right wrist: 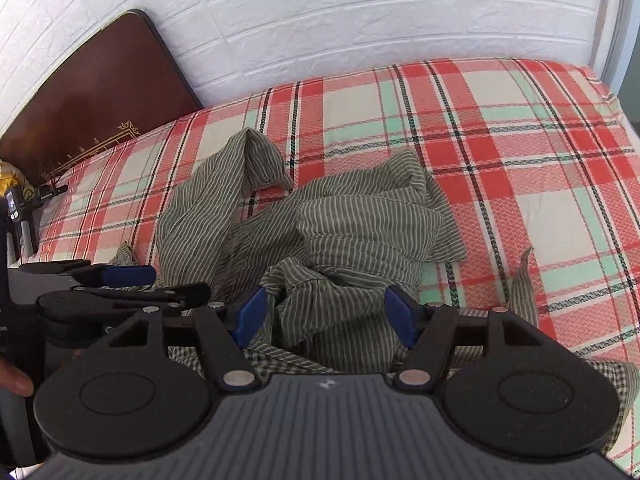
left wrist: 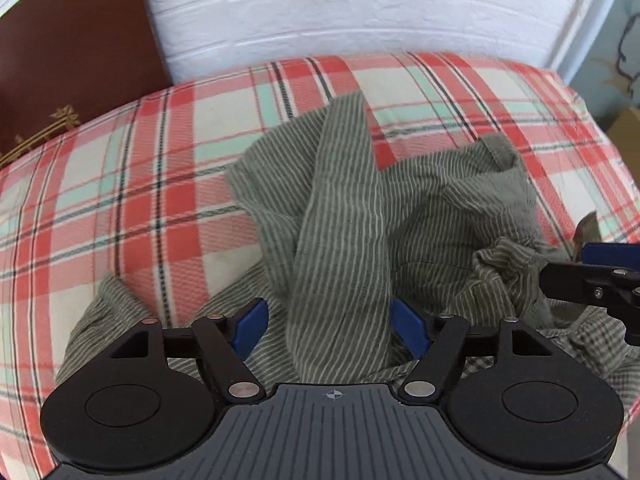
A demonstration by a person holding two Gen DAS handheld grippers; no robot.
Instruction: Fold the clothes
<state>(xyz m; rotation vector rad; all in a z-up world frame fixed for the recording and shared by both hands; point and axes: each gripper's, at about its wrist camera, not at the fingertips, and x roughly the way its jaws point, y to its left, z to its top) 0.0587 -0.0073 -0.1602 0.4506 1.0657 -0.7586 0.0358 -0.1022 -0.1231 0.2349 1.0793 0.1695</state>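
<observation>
Against a white brick wall (right wrist: 360, 20), both hand-held grippers — left (left wrist: 328, 326), right (right wrist: 322, 314) — gape over the plaid bedsheet (right wrist: 520, 152).

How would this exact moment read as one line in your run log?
step: fold not begun | striped shirt: crumpled on plaid bedsheet | left gripper: open over shirt | right gripper: open over shirt

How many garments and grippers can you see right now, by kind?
Green striped garment: 1
Checked garment, mostly under the grippers: 1
Grippers, left gripper and right gripper, both open: 2
Total: 4
</observation>
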